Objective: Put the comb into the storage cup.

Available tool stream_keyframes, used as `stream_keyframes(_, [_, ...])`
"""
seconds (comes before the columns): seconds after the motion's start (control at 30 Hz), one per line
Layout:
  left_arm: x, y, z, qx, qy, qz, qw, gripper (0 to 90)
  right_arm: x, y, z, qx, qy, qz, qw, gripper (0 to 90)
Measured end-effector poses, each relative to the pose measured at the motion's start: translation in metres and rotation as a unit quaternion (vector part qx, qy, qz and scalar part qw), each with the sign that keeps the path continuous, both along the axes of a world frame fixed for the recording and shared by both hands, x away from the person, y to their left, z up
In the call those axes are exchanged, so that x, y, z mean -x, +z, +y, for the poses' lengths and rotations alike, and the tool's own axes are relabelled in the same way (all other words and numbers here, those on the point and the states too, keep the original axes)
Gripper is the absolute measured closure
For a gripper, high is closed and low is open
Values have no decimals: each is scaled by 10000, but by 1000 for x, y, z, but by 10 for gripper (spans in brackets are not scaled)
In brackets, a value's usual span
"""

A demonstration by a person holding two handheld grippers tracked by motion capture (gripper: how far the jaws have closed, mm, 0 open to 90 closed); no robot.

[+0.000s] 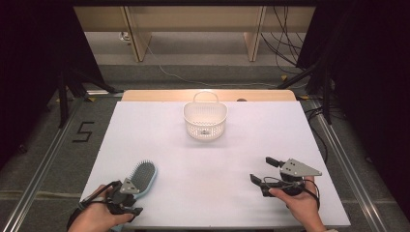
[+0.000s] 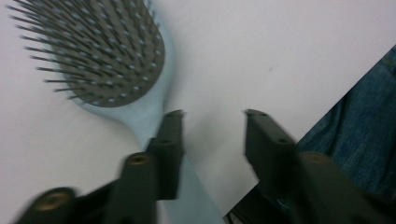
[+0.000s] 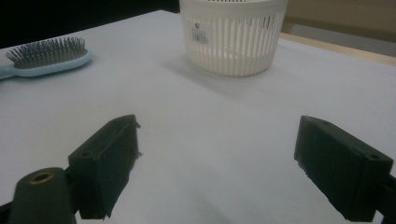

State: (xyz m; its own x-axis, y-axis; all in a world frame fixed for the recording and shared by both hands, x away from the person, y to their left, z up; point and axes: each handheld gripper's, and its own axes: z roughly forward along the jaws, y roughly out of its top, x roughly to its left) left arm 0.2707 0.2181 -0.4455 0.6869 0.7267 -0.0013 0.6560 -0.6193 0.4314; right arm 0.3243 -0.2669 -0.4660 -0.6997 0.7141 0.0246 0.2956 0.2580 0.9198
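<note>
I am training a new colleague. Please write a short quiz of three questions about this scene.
1. True or false: the hairbrush lies inside the basket.
2. Which gripper is nearer the hairbrush? A) left gripper B) right gripper
3. How do the right gripper's jaws stand?

Key: 1. False, it lies on the table. 2. A. 3. Wide apart, with nothing between them.

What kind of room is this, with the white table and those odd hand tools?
Probably a lab or recording studio rather than a home: a bare white table framed by dark curtains, loose cables on the floor, and a taped number five beside the table.
</note>
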Motion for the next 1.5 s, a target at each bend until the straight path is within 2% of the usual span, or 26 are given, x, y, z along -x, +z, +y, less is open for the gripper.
stream_keyframes(0.03, [0, 3, 2, -58, 0, -92, 9999, 354, 0, 0, 0, -19, 1, -4, 10000, 146])
stream_keyframes(0.07, [0, 7, 4, -129, 218, -173, 9995, 317, 0, 0, 0, -13, 3, -8, 10000, 146])
stream_keyframes(0.17, [-5, 7, 6, -312, 504, -184, 9981, 163, 0, 0, 0, -26, 6, 3, 10000, 146])
stream_keyframes(0.27, [-8, 6, 6, -326, 689, -89, 9971, 153, 0, 0, 0, -15, 14, 9, 10000, 146])
stream_keyframes(0.4, [-18, -1, 5, -313, 860, 190, 9956, 153, 0, 0, 0, -5, 33, 9, 10000, 146])
stream_keyframes(0.47, [-26, -8, 5, -392, 1061, 253, 9933, 157, 0, 0, 1, -12, 48, 11, 10000, 146])
stream_keyframes(0.63, [-38, -18, 4, -585, 1210, 561, 9893, 197, 0, 0, 1, -6, 60, 35, 10000, 146])
stream_keyframes(0.8, [-43, -22, 4, -530, 1247, 777, 9877, 256, 0, 0, 1, -28, 66, 41, 10000, 146])
stream_keyframes(0.87, [-45, -23, 4, -489, 1329, 889, 9859, 286, 1, 0, 1, -16, 68, 39, 10000, 146])
stream_keyframes(0.93, [-48, -24, 3, -599, 1324, 955, 9848, 310, 0, 0, 2, -16, 75, 36, 10000, 146])
stream_keyframes(1.17, [-52, -23, -1, -689, 1342, 1083, 9826, 355, 0, -1, 1, 12, 64, 65, 10000, 148])
stream_keyframes(1.33, [-53, -21, -4, -740, 1353, 1158, 9812, 418, 0, 0, 1, 6, 69, 62, 10000, 148])
stream_keyframes(1.5, [-56, -21, -4, -780, 1404, 1254, 9790, 443, 0, -1, 2, 14, 78, 70, 9999, 148])
